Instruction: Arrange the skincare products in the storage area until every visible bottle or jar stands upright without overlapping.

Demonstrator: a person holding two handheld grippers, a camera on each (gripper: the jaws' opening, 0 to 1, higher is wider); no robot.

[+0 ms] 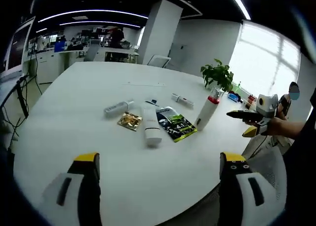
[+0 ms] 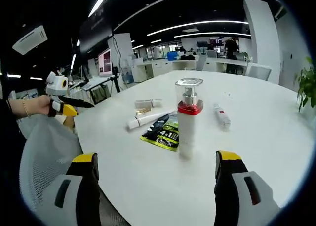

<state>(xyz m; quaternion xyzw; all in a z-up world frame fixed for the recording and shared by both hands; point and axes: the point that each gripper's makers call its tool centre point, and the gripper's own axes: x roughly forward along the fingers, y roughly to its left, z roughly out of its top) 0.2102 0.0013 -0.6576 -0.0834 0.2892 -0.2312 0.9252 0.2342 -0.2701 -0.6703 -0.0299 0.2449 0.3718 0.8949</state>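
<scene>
In the left gripper view we hold the left gripper [image 1: 158,174] low over the near edge of the white table [image 1: 89,107], its two yellow-tipped jaws spread wide apart with nothing between them. Past it, near the middle of the table, the skincare things lie in a loose cluster. A white tube [image 1: 150,125] lies flat, pointing toward us. Just beside it on one side sits a small gold packet [image 1: 130,121], and on the other a dark packet with green print [image 1: 175,124], also flat. A clear-capped tube [image 1: 118,107] lies on its side behind the gold packet, and a small white tube with a red mark [image 1: 182,100] lies farther back. The pump bottle [image 1: 207,110], white with a red collar and clear cap, stands upright near the far edge, apart from the rest. A potted plant [image 1: 217,75] stands behind it.

In the right gripper view the right gripper [image 2: 155,171] is likewise released, jaws wide and holding nothing, hovering off the table edge in front of the pump bottle, which rises between the jaws but well beyond them. A mesh chair back [image 2: 44,147] shows beneath.
</scene>
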